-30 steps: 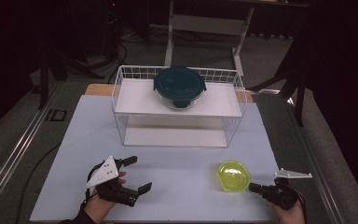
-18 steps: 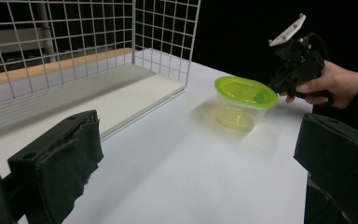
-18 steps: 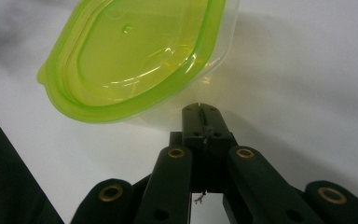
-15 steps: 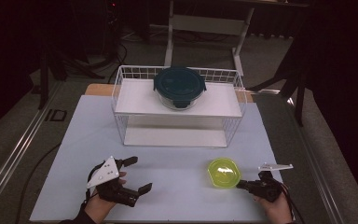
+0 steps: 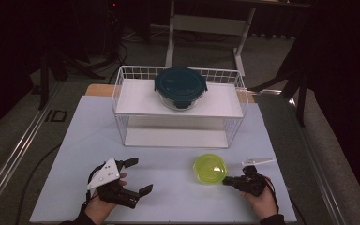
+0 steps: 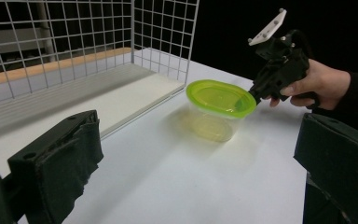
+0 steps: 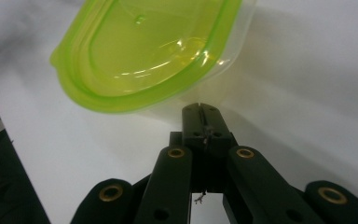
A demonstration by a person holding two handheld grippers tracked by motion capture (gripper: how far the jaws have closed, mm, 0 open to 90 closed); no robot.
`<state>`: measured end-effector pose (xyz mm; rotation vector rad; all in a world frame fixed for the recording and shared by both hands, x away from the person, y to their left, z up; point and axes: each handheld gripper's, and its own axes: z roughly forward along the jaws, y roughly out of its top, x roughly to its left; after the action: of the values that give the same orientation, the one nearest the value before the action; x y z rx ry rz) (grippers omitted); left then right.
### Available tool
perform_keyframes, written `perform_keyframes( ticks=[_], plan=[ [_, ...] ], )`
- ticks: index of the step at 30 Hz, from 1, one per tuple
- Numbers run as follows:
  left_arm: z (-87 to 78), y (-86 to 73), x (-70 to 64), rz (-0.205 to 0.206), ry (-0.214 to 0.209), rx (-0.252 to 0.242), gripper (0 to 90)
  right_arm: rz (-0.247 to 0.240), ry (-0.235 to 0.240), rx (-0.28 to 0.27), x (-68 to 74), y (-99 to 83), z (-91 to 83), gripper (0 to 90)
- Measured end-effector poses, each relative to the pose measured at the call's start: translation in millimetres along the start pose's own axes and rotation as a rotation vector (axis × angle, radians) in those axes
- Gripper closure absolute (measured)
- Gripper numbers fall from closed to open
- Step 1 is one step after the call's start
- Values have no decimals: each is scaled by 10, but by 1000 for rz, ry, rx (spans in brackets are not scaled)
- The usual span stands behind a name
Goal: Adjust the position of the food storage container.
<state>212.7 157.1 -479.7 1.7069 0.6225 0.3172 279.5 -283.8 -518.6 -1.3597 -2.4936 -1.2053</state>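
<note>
The tub (image 5: 209, 168), a clear container with a lime-green lid, sits on the white table (image 5: 75, 140) just ahead of the right gripper (image 5: 228, 180), its near rim touching the gripper's tips. In the right gripper view the two jaws are pressed flat together with no gap, their joined tip right under the overhang of the lid (image 7: 140, 51); nothing is held between them. In the left gripper view the tub (image 6: 220, 108) looks slightly tipped, its far side raised where the right gripper (image 6: 256, 93) meets the rim, though whether the base is lifted cannot be told for sure. The right hand (image 5: 262, 199) wraps that gripper from behind, and its grey plate (image 5: 258, 161) juts out to the side. Well apart from the tub, toward the other near corner, the left gripper (image 5: 138, 176) rests low with its jaws spread wide and empty; the tub lies ahead of them and off to one side, not between them. The left hand (image 5: 101, 206) holds it from below, and a grey plate (image 5: 104, 172) sits on top. Beyond both grippers stands a white wire rack (image 5: 122, 89) with two shelves; on its upper shelf sits a round glass bowl (image 5: 180, 87) under a dark teal clip lid.
</note>
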Motion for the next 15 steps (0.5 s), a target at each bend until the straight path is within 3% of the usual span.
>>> perform_keyframes(
  ticks=[9, 15],
  plan=[
    [1, 0, 3, 2, 1, 1, 4, 42, 17, 1, -65, 39, 62, 900],
    [2, 1, -1, -1, 1, -1, 4, 13, 28, 17, 24, 114, 158, 900]
  ],
)
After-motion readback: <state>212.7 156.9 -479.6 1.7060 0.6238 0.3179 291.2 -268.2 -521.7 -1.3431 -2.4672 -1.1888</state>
